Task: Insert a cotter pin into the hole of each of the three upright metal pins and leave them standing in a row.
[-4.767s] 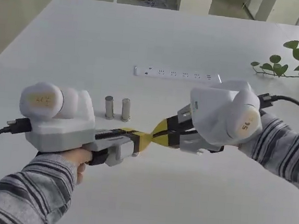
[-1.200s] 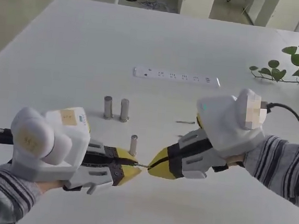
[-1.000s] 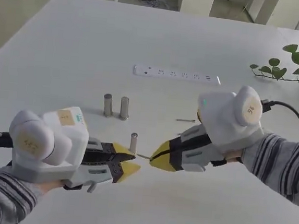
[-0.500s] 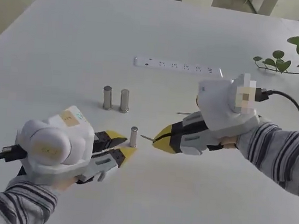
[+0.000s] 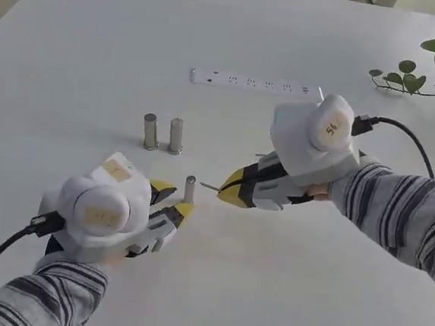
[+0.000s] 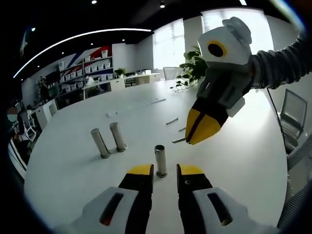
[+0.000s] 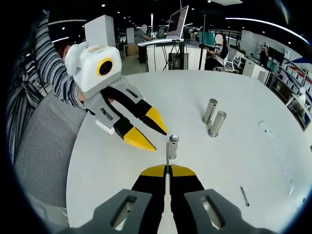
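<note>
Insertion step, approach phase.
Right tongs (image 5: pixel 223 188) clamp cotter pin (image 5: pixel 209 184), tip just short of upright pin (image 5: pixel 190 189); left tongs (image 5: pixel 175 199) gape beside it. Next: line tip with hole.

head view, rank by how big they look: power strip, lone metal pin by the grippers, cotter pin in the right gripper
1. power strip, largest by far, though farthest away.
2. lone metal pin.
3. cotter pin, smallest as seen: just its tip pokes out of the right gripper's shut jaws, so its true length is unsure.
</note>
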A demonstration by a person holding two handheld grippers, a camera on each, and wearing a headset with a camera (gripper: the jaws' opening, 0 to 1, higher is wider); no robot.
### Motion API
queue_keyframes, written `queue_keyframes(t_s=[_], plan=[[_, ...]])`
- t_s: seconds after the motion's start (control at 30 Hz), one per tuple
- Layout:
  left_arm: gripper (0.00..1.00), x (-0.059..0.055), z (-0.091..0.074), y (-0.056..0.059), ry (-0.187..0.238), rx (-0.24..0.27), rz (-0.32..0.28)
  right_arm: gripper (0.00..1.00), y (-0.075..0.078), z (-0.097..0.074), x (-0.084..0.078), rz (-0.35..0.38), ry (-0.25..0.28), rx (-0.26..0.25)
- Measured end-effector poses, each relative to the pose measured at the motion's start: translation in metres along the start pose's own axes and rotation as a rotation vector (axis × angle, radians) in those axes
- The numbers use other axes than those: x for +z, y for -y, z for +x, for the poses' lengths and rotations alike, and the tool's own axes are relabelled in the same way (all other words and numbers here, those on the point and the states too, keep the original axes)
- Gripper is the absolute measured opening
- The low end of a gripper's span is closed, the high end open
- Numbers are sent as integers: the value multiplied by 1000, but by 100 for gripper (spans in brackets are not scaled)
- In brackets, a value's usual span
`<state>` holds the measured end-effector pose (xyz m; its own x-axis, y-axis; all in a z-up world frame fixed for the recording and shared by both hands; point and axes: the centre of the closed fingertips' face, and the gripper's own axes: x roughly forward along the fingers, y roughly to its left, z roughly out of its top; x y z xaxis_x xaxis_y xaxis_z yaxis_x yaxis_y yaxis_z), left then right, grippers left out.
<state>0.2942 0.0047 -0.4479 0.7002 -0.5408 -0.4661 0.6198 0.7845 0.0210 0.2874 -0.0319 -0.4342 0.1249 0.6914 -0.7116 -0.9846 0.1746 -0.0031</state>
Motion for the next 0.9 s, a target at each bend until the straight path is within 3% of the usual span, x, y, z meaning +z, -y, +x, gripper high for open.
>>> queue_keyframes(t_s=[0.07,0.13,0.53,0.9], plan=[[15,0,4,-3,2,9,-18,0,2,1,0,7,2,0],[15,-1,10,-4,4,9,-73,0,2,3,-1,15,3,4],[12,-3,24,-4,-12,8,-79,0,16,12,-14,32,-12,15],[6,-6,28,-5,-28,12,-75,0,14,16,-9,30,-2,20]])
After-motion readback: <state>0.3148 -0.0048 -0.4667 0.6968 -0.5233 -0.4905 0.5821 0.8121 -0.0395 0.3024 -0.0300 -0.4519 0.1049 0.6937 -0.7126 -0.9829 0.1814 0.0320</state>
